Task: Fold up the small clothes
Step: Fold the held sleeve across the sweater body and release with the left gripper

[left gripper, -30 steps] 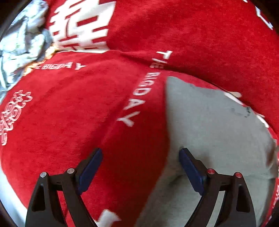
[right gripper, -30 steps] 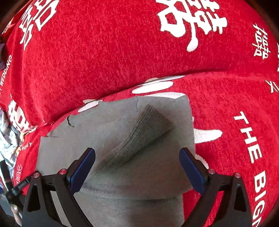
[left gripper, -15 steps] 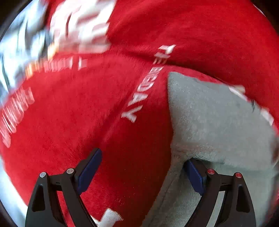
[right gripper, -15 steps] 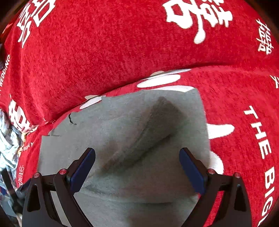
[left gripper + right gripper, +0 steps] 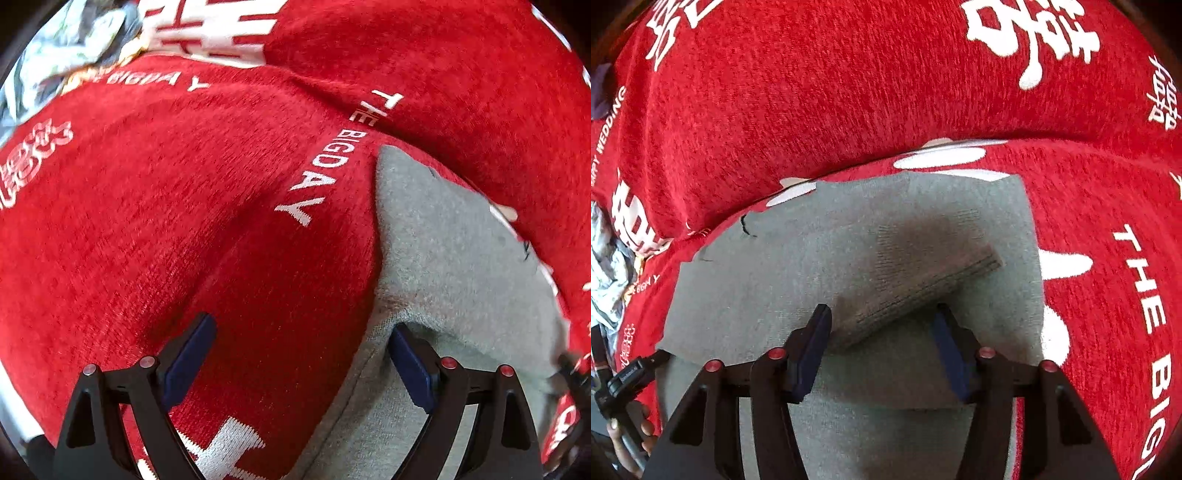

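Note:
A small grey knit garment (image 5: 798, 269) lies flat on a red cloth with white lettering (image 5: 820, 103). Its ribbed cuff (image 5: 923, 280) is folded diagonally over the body. My right gripper (image 5: 881, 332) hovers just in front of the cuff, jaws partly closed with a gap between them, holding nothing. In the left wrist view the garment (image 5: 450, 258) lies at the right; my left gripper (image 5: 299, 343) is wide open at its left edge, the right finger (image 5: 410, 365) touching the grey fabric, the left finger over red cloth (image 5: 147, 206).
Crumpled pale patterned fabric (image 5: 62, 55) lies at the far left, also in the right wrist view (image 5: 605, 280). The left gripper and the hand holding it show at the right wrist view's lower left (image 5: 631, 380). The red cloth has a raised fold behind the garment.
My right gripper's jaws have narrowed from wide open and it has moved close to the folded cuff. The left gripper shifted slightly, its right finger now against the garment's edge.

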Demonstrator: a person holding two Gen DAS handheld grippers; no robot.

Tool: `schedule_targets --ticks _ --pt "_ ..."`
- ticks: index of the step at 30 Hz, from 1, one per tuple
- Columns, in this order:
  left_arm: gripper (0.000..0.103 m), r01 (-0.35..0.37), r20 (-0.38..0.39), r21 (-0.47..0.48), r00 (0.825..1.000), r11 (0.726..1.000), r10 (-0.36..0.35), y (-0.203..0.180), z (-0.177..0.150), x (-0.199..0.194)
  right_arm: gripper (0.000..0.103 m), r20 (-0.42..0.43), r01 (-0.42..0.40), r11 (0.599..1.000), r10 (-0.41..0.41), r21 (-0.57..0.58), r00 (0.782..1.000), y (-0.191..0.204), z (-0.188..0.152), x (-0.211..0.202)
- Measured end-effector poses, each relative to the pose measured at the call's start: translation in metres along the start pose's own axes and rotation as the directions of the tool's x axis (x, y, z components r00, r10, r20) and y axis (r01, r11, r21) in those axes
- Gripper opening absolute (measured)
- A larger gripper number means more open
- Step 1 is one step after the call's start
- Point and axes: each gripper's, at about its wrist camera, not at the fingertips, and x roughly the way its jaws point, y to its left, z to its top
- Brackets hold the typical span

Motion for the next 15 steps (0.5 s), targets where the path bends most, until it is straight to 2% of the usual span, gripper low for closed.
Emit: schedule_targets --ticks 2,6,8,11,15 --pt "0.093 0.018 -0.003 -0.032 1.0 0.999 -0.018 0.006 0.002 0.0 0.038 -0.017 0.028 1.0 -0.028 -0.007 0.999 0.001 -0.007 -0.001" --pt "0.093 0.025 -0.009 -0.036 1.0 0.999 -0.025 0.006 0.002 -0.001 0.038 -0.019 0.024 1.0 -0.023 0.019 1.0 -0.013 -0.02 -0.016" --pt "0.093 0.025 -0.009 -0.033 1.0 0.999 -0.025 0.004 0.001 -0.004 0.039 0.017 0.058 0.997 -0.059 0.05 0.998 -0.022 -0.021 -0.031" --pt "0.093 0.031 -0.01 -0.044 0.999 0.999 -0.032 0.005 -0.001 -0.008 0.048 0.093 0.105 0.993 -0.11 0.055 0.99 -0.022 -0.012 -0.047" --pt "0.093 0.039 -0.017 -0.069 0.999 0.997 -0.04 0.009 0.001 -0.005 0.072 0.097 0.061 0.998 -0.058 -0.025 0.994 -0.001 0.001 -0.037"
